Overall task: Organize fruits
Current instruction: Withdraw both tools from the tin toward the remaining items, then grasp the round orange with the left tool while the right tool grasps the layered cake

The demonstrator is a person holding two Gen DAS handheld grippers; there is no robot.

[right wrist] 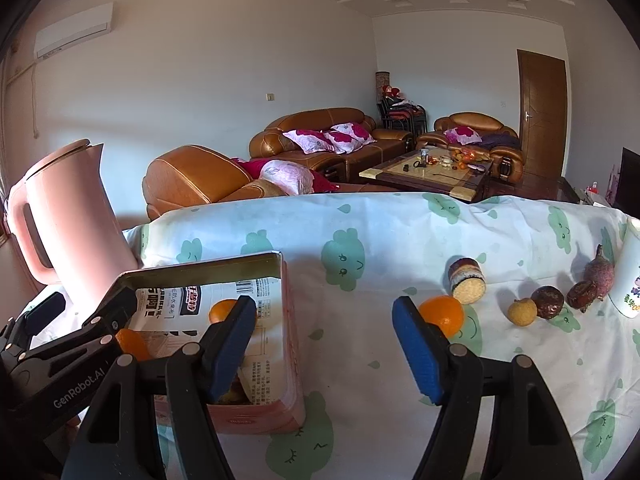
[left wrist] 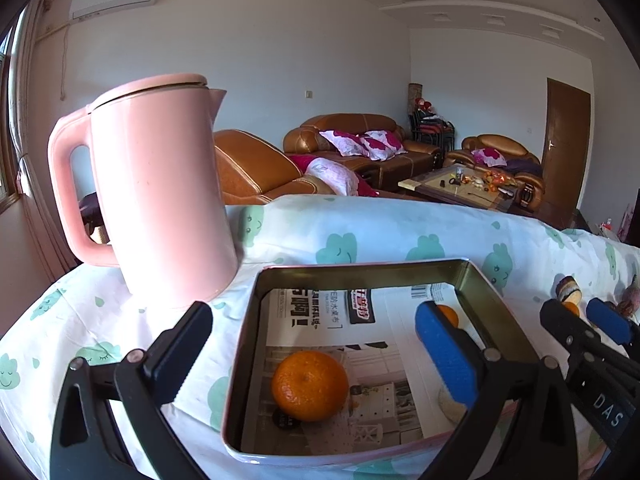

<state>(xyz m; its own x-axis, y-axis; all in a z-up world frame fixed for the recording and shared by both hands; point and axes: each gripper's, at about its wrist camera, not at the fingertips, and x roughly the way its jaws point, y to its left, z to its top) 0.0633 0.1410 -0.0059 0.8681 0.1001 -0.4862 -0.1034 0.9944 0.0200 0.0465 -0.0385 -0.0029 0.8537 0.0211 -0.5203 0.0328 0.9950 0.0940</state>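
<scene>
Living-room table under cloud-print cloth [right wrist: 380, 240]; pink tin [left wrist: 492, 300] by its left edge holds two oranges. Your left gripper [left wrist: 316, 354], fingers spread, hangs empty over it. Your right gripper [right wrist: 324, 346], half spread, empty, is nearer the loose orange [right wrist: 444, 314], lying just beyond its right finger.

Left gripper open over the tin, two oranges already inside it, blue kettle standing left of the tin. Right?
One slip: the kettle is pink, not blue, as the left wrist view shows. The rest holds: the left gripper is open over the tin, with one orange near the front and a second orange further back.
</scene>
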